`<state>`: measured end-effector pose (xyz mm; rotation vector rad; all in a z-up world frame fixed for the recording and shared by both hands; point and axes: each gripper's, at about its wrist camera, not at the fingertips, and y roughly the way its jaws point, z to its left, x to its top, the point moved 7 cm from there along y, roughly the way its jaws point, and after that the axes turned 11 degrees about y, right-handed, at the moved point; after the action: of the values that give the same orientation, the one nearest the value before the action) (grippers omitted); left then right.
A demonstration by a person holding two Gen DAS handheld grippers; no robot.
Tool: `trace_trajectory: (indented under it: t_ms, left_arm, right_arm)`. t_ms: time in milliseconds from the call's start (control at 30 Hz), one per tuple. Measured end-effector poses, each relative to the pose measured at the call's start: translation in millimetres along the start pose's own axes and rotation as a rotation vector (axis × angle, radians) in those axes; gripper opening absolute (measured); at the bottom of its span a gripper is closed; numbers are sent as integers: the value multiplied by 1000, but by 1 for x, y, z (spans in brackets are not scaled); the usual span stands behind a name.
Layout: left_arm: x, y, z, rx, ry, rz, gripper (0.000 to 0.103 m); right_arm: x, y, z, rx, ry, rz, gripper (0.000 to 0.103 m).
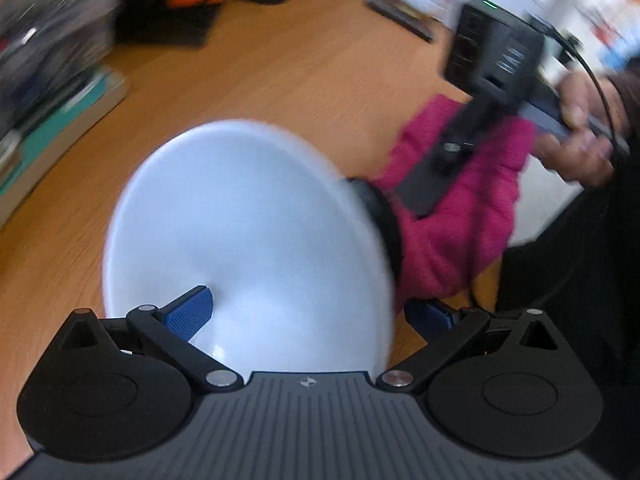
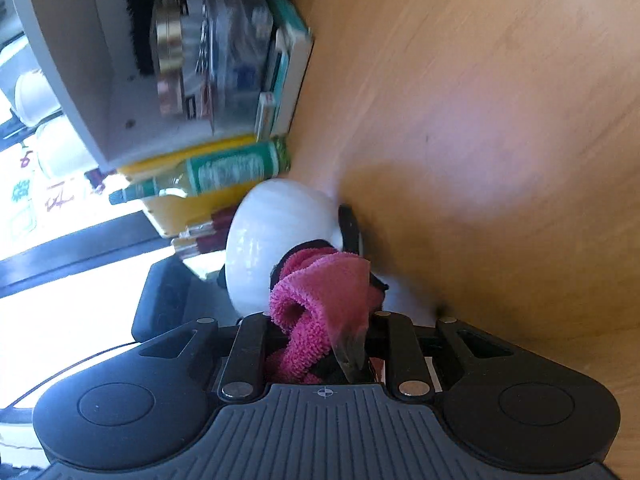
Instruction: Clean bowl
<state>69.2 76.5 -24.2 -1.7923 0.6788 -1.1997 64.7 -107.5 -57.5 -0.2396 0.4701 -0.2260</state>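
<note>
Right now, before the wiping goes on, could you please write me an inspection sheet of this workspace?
Surface: wooden table, bare around the bowl.
Job's things: white bowl, tilted on its side; pink cloth against the bowl's outside, near its dark foot.
Clutter: stacked books and a green bottle at the table's edge.
Grippers: left tool grips the bowl's rim, one blue pad inside, the other outside; right tool is shut on the cloth, with a hand on its handle.
Cables: a black cable runs from the right tool.
Surroundings: a white shelf holding tins and packages; bright window behind. Both views are blurred.
</note>
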Motion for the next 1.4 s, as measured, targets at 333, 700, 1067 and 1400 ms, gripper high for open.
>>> trace_trajectory:
  t_ms: [333, 700, 1067, 1400]
  left_arm:
    - [0, 10, -1, 165, 136, 141, 68]
    - [-9, 10, -9, 154, 135, 95, 87]
    - [-12, -9, 19, 26, -203, -54, 93]
    - [15, -22, 20, -28, -347, -102, 93]
  right_arm:
    - [49, -42, 33, 219, 63, -170, 23]
    - [80, 9, 55, 95, -91, -163, 27]
    - [31, -17, 11, -171, -218, -55, 27]
    - [84, 0, 34, -56, -137, -62, 27]
